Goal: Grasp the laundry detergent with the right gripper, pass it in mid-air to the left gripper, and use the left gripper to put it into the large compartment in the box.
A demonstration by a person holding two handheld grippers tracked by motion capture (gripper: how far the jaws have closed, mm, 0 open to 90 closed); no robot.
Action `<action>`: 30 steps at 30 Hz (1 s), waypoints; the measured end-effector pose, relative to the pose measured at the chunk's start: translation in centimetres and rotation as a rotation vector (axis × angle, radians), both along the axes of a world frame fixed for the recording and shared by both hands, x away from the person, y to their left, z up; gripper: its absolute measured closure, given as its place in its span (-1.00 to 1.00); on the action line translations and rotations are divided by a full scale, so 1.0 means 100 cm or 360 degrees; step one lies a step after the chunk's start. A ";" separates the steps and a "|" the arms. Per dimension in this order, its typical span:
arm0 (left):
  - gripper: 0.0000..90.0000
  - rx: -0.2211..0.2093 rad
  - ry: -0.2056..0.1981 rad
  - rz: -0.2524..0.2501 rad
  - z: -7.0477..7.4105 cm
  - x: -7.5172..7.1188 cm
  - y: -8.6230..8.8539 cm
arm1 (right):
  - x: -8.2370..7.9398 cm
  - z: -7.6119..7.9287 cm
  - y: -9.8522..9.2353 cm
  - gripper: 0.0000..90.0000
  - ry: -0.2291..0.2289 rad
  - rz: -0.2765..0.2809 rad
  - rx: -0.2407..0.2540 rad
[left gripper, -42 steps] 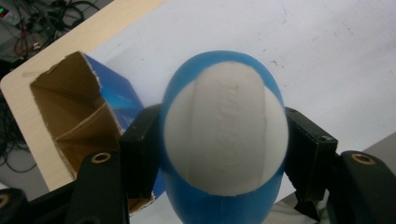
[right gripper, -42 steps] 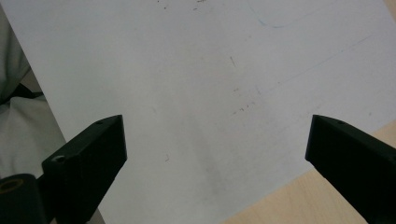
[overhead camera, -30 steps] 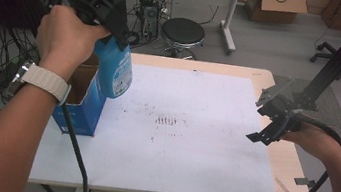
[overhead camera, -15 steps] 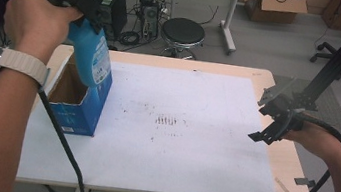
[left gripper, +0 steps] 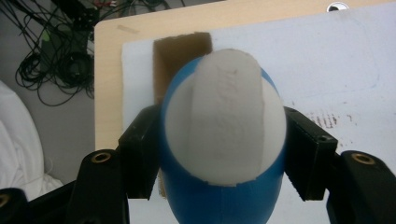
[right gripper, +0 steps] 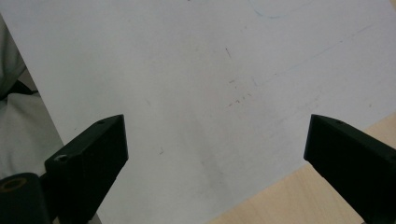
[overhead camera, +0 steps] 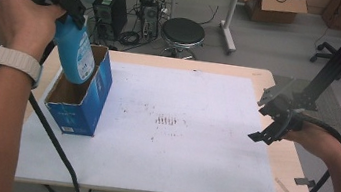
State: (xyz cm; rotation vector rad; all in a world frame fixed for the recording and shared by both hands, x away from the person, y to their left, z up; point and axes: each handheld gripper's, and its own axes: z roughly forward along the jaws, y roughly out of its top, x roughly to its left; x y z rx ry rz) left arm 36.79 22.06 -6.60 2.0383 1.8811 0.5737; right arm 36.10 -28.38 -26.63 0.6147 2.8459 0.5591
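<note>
Blue bottle (overhead camera: 74, 54) lifted higher, left hand-held gripper (overhead camera: 72, 11) clamped, box (overhead camera: 79, 98) unmoved.

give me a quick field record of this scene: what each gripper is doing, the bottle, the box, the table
left gripper: shut on the blue bottle, at the table's left
blue bottle: white cap up, tilted, lower end inside the box's open top
box: blue cardboard, open top, stands on the white sheet near its left edge
right gripper: open, nothing between the jaws, over the sheet's right edge
white sheet: covers the wooden table, a few dark smudges mid-sheet
</note>
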 end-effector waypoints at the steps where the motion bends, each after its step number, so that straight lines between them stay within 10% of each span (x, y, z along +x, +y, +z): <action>1: -0.15 0.0002 -0.0004 0.0009 -0.002 0.001 0.001 | 0.000 0.000 0.000 -0.87 0.0006 -0.0004 -0.0001; 30: -0.15 0.0035 -0.0010 0.0093 -0.067 0.013 0.029 | 0.000 -0.004 -0.008 -0.87 0.0014 -0.0042 0.0008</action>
